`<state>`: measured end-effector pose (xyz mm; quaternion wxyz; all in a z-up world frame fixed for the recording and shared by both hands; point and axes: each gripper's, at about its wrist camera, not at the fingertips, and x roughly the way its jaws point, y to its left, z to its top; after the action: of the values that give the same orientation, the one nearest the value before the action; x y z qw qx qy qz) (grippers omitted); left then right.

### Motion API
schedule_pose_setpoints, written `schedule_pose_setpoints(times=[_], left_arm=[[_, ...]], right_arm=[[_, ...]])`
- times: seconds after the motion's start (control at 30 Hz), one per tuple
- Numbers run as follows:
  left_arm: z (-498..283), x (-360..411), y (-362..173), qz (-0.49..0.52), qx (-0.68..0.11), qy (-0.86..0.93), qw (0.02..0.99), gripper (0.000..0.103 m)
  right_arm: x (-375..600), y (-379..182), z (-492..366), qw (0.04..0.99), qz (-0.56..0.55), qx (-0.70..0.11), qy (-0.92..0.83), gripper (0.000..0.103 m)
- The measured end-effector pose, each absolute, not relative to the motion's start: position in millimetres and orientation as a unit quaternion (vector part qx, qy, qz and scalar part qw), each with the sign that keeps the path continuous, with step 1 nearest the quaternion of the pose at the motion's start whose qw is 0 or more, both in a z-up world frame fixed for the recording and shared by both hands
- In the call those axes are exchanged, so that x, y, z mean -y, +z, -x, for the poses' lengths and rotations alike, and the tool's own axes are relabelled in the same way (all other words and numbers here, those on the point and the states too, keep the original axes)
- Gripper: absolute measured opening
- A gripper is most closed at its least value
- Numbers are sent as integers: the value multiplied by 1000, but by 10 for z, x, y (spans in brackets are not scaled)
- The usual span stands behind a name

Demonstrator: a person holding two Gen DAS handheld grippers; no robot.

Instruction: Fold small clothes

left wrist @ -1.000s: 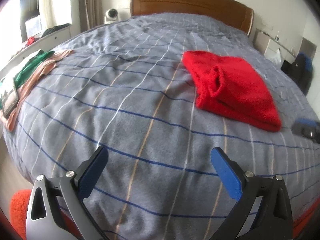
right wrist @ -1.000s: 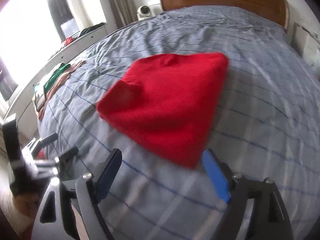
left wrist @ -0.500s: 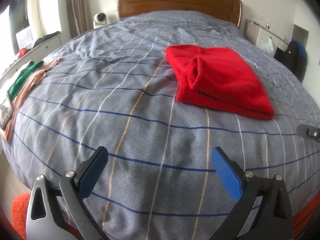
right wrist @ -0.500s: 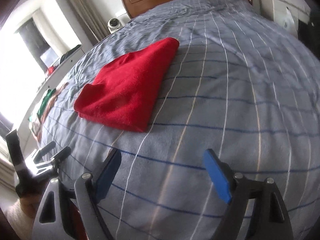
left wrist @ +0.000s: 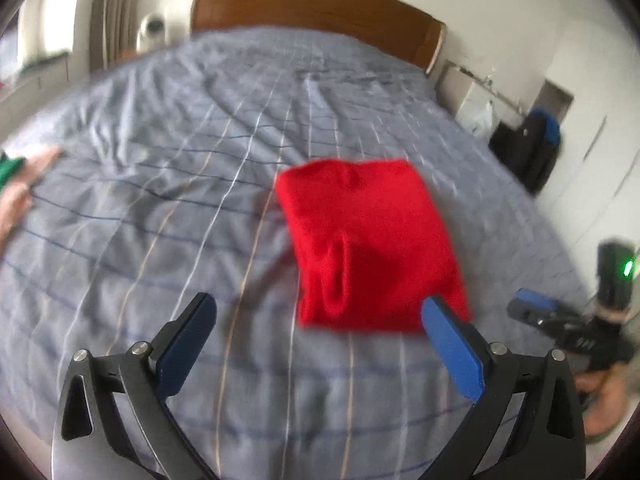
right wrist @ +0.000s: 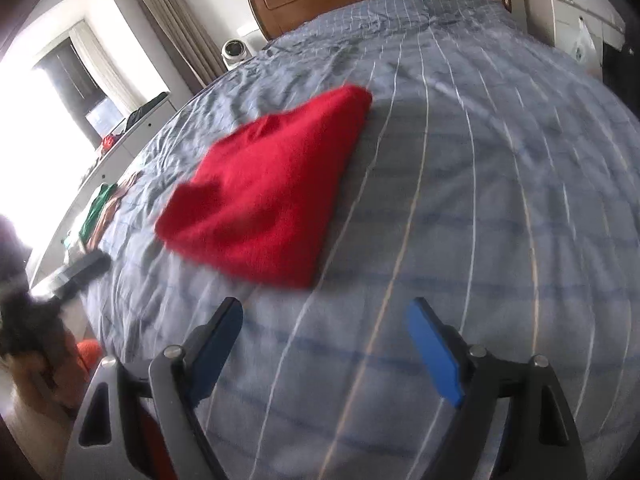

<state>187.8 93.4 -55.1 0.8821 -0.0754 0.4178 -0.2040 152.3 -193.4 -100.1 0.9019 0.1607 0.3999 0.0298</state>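
Where the red garment lies — fleecy, folded to a thick rectangle, one rolled cuff showing — it rests mid-bed on the grey striped duvet, short of the wooden headboard. Your left gripper and right gripper hover nearer you — blue pads wide apart, holding nothing.

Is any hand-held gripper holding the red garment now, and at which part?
Nothing is held. The left hand-held gripper and right hand-held gripper are both open, and the folded red garment lies free on the bed.
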Motion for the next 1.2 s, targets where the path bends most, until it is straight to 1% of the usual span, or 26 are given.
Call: schedule_pose_setpoints(times=[0.07, 0.1, 0.13, 0.27, 0.37, 0.43, 0.47, 0.53, 0.57, 0.6, 0.63, 0.67, 0.7, 0.73, 0.77, 0.8, 0.93, 1.0, 1.03, 1.07, 1.13, 1.17, 1.2], left_arm=[[-2158, -957, -511, 114, -443, -233, 858, 102], [-2272, -921, -513, 121, -449, -245, 851, 102], [-2374, -860, -528, 118, -452, -245, 850, 102], [-2765, -536, -820, 68, -482, -199, 851, 102], [-2951, -406, -1111, 30, -516, -173, 838, 102], [-2997, -337, -1267, -15, -533, -157, 832, 102], [-3017, -302, -1340, -35, -538, -153, 828, 103], [-3027, -297, -1402, -37, -541, -159, 825, 103], [-3020, -312, -1397, -31, -542, -163, 824, 102], [-3023, -321, -1406, -18, -544, -171, 821, 98], [-3021, -313, -1403, -6, -544, -183, 819, 68], [-3014, -305, -1392, 11, -543, -208, 813, 27], [-3007, -283, -1373, 23, -548, -224, 805, 25], [-2974, -248, -1322, 12, -543, -215, 812, 21], [-2934, -209, -1266, 0, -534, -212, 819, 20], [-2882, -170, -1188, -7, -522, -214, 826, 19], [-2762, -37, -747, -2, -462, -233, 856, 20], [-2761, 112, -605, -22, -434, -224, 873, 31], [-2777, 193, -603, -37, -430, -218, 875, 48], [-2773, 276, -635, -58, -428, -210, 877, 71], [-2678, 332, -709, -99, -412, -173, 889, 88], [-2600, 320, -725, -115, -397, -157, 897, 88], [-2491, 300, -735, -127, -383, -149, 903, 88]], right_arm=[[2032, -869, -1701, 907, -172, -383, 31, 84], [2077, -838, -1817, 905, -183, -383, 36, 91], [2104, -839, -1929, 900, -193, -387, 43, 93], [2081, -979, -2467, 879, -223, -412, 88, 93], [2035, -1246, -2863, 856, -253, -441, 93, 92], [2048, -1391, -3000, 845, -270, -454, 78, 85], [2026, -1455, -3060, 843, -266, -463, 65, 76], [1916, -1461, -3120, 852, -224, -470, 60, 62], [1800, -1423, -3136, 860, -186, -470, 64, 47], [1701, -1384, -3151, 869, -144, -470, 56, 44], [1590, -1335, -3145, 877, -103, -466, 52, 40], [1444, -1276, -3128, 886, -48, -458, 47, 36], [1345, -1240, -3106, 892, -13, -450, 45, 34], [1237, -1190, -3059, 898, 25, -436, 45, 33], [1157, -1140, -3008, 904, 55, -422, 43, 32], [1091, -1068, -2939, 911, 83, -401, 41, 32], [1089, -723, -2774, 933, 114, -340, 35, 31], [1209, -532, -2787, 941, 113, -319, 23, 31], [1332, -461, -2803, 943, 99, -318, 15, 32], [1516, -412, -2821, 945, 73, -319, 5, 35], [1825, -431, -2878, 939, 32, -342, -10, 60], [1968, -469, -2866, 934, 19, -357, -30, 92], [2135, -517, -2772, 931, 10, -362, -54, 102]])
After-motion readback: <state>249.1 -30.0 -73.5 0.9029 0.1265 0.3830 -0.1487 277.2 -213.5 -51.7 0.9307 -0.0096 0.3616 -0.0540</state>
